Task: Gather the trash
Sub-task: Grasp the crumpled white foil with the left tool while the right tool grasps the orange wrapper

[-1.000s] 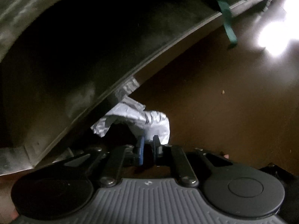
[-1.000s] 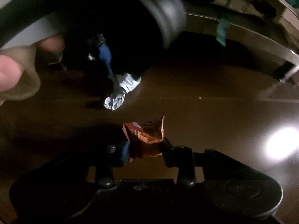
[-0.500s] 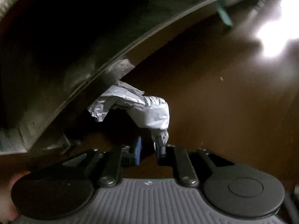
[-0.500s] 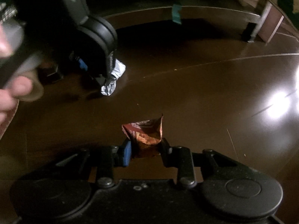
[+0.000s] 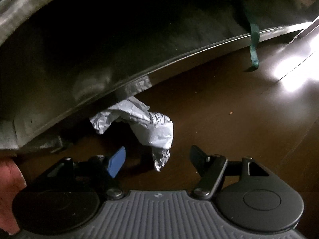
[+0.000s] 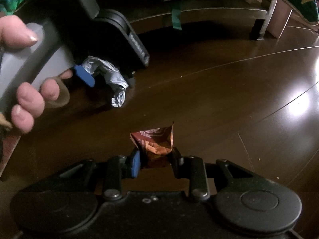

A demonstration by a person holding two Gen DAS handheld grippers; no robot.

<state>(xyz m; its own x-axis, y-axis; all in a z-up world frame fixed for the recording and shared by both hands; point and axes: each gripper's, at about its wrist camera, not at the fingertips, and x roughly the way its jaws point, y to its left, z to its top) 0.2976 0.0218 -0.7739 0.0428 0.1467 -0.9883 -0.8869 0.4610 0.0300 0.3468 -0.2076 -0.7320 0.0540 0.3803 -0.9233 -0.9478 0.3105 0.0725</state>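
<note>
The left gripper (image 5: 157, 159) has just sprung its jaws wide, so the crumpled foil wrapper (image 5: 143, 119) it was pinching now lies free on the floor (image 5: 229, 139) at 12 o'clock of the jaws, apparently resting against the bed frame (image 5: 179, 59). The right gripper (image 6: 154, 157) keeps its jaws clamped on the brown snack wrapper (image 6: 157, 143), so foil needs regrasping.

You cannot see the far end of the crumpled silver wrapper (image 5: 151, 128); it runs under the dark bed frame (image 5: 179, 56), where everything is lost in shadow. The lower part of the orange snack wrapper (image 6: 157, 147) is covered by your right gripper (image 6: 155, 159). Your left hand (image 6: 26, 91) is cut off by the picture's edge. Glare washes out the floor (image 5: 295, 71) there.
</note>
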